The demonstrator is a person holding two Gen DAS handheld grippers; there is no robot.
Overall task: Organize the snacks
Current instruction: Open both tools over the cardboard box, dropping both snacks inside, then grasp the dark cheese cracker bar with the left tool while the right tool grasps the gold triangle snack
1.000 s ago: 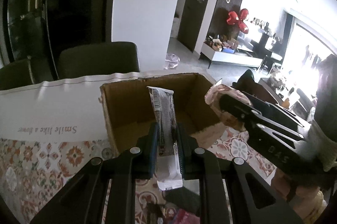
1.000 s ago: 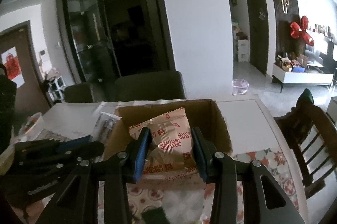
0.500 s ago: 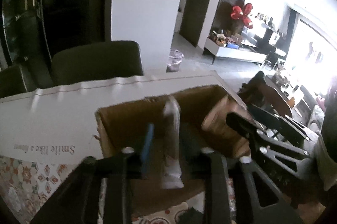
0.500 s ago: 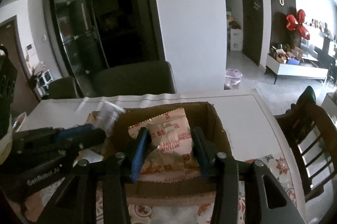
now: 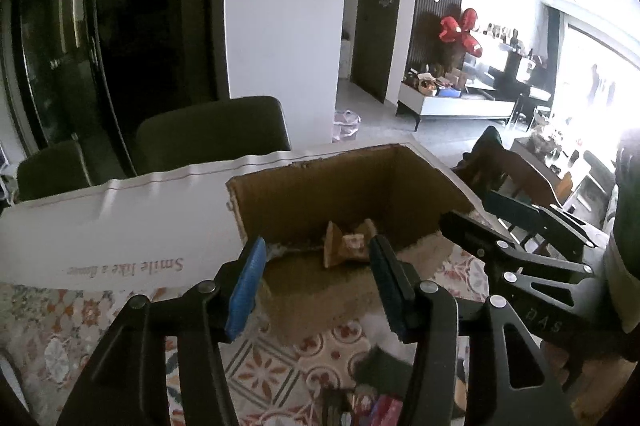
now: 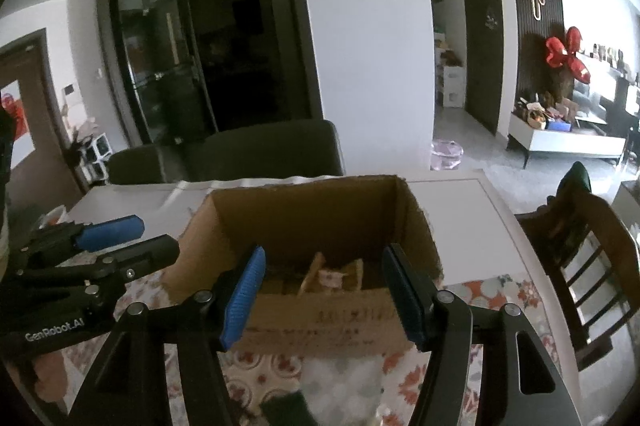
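Observation:
An open cardboard box [image 5: 344,186] [image 6: 416,226] stands on the patterned tablecloth. Inside it lies a tan biscuit packet [image 5: 347,246] [image 6: 332,274], tilted on edge. My left gripper [image 5: 318,266] hovers just before the box's near wall, its jaws opening, nothing between them. My right gripper [image 6: 324,278] hovers above the box's near edge, jaws opening too and empty. Each gripper shows in the other's view: the right one [image 5: 500,222] at the box's right side, the left one [image 6: 132,238] at its left side. The silver bar is not clearly visible.
A white mailer bag [image 5: 120,226] printed "Smile like a flower" lies left of the box. Dark chairs [image 5: 212,130] stand behind the table, a wooden chair [image 6: 580,266] at the right. More wrappers [image 5: 372,406] lie at the near edge, below my grippers.
Both grippers let go: the silver bar left the left jaws and the biscuit packet left the right jaws, dropping into the box. Both jaws spread wider.

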